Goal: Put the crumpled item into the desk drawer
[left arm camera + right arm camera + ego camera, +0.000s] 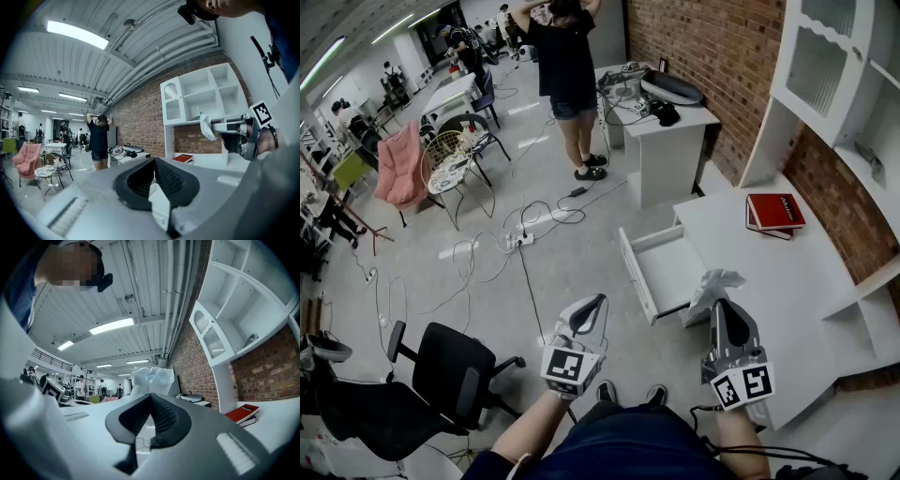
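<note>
The crumpled item (712, 284) is a white wad of paper or plastic, pinched at the tips of my right gripper (719, 306), which is shut on it. It hangs just over the front right corner of the open white desk drawer (667, 272), whose inside looks bare. In the right gripper view the wad (152, 379) sticks up past the closed jaws (151, 401). My left gripper (597, 303) hovers left of the drawer over the floor, shut with nothing in it. The left gripper view shows the wad (206, 125) held out at the right.
A red book (774, 213) lies on the white desk (787, 281) beneath a white shelf unit (834, 84). A black office chair (441, 366) stands at my left. Cables (525, 234) trail over the floor. A person (564, 66) stands by another desk (670, 141).
</note>
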`<state>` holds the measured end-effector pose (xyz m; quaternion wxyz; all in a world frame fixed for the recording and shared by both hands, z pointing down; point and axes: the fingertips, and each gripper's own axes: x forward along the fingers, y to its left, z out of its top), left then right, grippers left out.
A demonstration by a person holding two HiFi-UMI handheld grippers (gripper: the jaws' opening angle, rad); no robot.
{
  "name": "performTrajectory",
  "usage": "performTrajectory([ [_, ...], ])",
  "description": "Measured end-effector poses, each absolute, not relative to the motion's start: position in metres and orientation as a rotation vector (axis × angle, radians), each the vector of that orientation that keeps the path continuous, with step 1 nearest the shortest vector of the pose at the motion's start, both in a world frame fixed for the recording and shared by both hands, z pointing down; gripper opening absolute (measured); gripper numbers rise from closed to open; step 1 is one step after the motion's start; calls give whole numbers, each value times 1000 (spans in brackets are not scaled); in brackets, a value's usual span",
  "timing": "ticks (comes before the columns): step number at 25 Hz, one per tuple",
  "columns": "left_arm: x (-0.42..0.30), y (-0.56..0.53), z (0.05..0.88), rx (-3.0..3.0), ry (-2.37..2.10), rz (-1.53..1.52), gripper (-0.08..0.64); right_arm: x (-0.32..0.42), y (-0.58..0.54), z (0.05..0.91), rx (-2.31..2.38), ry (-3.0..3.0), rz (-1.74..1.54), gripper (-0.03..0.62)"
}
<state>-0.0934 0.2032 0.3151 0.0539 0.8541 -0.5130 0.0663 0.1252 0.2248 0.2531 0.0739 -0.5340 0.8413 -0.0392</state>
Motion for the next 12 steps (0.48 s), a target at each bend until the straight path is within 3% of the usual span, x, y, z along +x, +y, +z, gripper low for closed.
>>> performTrajectory([
  [12,-102,184,305,2575,-1645,251,5,115,197,249,-1548,2539,-67,3],
])
